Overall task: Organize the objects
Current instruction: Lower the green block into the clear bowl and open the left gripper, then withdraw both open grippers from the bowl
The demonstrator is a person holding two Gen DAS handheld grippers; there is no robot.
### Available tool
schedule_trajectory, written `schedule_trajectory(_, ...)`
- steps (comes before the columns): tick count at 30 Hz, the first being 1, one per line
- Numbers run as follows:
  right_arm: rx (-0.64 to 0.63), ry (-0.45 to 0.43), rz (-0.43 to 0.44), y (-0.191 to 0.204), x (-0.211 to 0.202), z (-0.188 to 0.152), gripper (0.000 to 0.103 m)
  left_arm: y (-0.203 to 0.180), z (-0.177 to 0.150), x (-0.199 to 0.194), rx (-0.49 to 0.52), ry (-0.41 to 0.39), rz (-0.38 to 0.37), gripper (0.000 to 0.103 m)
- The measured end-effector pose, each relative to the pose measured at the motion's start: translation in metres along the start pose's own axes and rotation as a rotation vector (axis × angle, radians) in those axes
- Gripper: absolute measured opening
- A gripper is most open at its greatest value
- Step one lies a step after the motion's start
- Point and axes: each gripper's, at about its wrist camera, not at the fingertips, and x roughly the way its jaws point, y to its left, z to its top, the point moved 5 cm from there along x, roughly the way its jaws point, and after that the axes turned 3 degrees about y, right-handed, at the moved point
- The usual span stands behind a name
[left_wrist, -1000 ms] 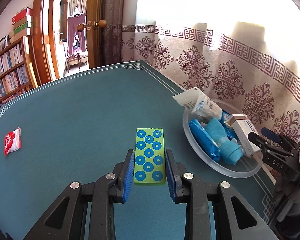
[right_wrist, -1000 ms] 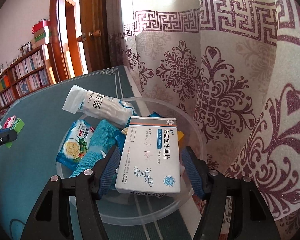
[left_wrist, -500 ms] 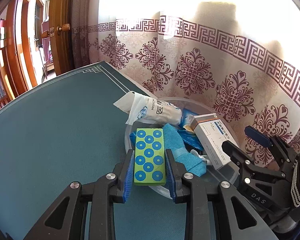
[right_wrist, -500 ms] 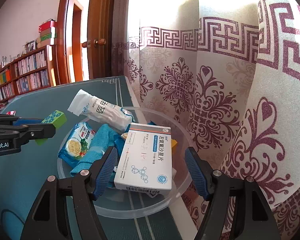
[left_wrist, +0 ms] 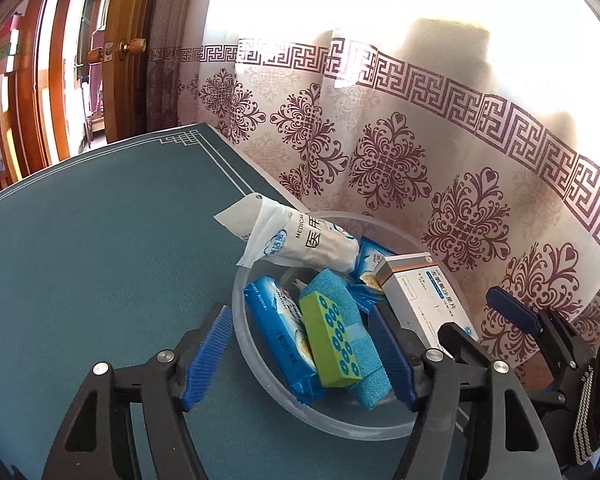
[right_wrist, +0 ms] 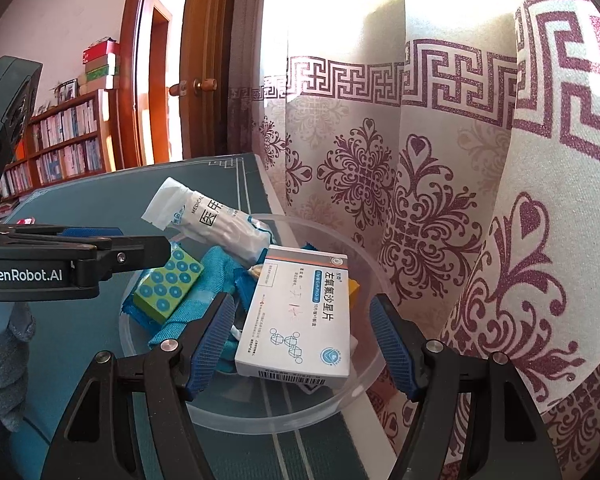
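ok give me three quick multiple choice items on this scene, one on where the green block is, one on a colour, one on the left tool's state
1. Where does the green block lie?
A. on the bare table
B. in the clear bowl, on the teal cloth
C. on the bookshelf

2. What colour are the dots on the green block?
A. red
B. white
C. blue

3. How does the left tool stand?
A. open, its pads clear of the block
B. shut on the block
C. shut on the medicine box

Answers: 1 B, the block rests on the cloth inside the bowl. 2 C, blue rings show on its top. 3 A, a gap shows on each side of the block; its jaws have just been opening.
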Motion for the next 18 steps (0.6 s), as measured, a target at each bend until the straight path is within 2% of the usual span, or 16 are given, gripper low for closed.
schedule_trajectory(4,-0.007,-0.008,0.001,0.003,-0.003,0.0,0.071,0.014,-0.003,-0.004,-0.023,-0.007,0.04,0.074)
schedule_trajectory(9,-0.028,-0.029,0.003,0.01,-0.007,0.001,0.071,0.022,-0.009,-0.004,-0.004,-0.016,0.118,0.075)
schedule_trajectory(18,-0.068,-0.046,0.011,0.021,-0.011,0.001,0.071,0.016,-0.018,0.015,0.027,0.017,0.16,0.078)
